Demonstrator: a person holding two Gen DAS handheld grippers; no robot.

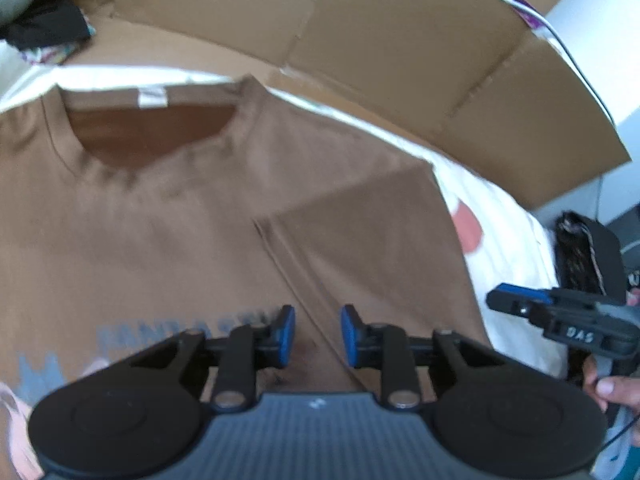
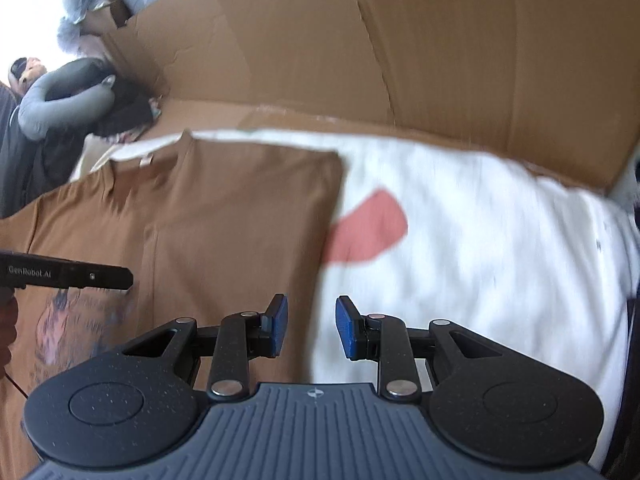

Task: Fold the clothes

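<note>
So the brown t-shirt is lying face up on the white sheet with just its right side folded in, while both the left claw and right claw are hovering slightly open, gripping nothing, leaving the other side and the final folds.

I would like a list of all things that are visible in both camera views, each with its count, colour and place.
T-shirt: one, brown with blue print, spread flat, one side folded in.
Neck label: one, white, inside the collar.
Sheet: one, white with a red patch, under the shirt.
Cardboard: large brown panels, behind the sheet.
Neck pillow: one, grey, far left on dark clothes.
Left gripper: black, blue pads, open over the shirt.
Right gripper: black, blue pads, open above the shirt's edge.
</note>
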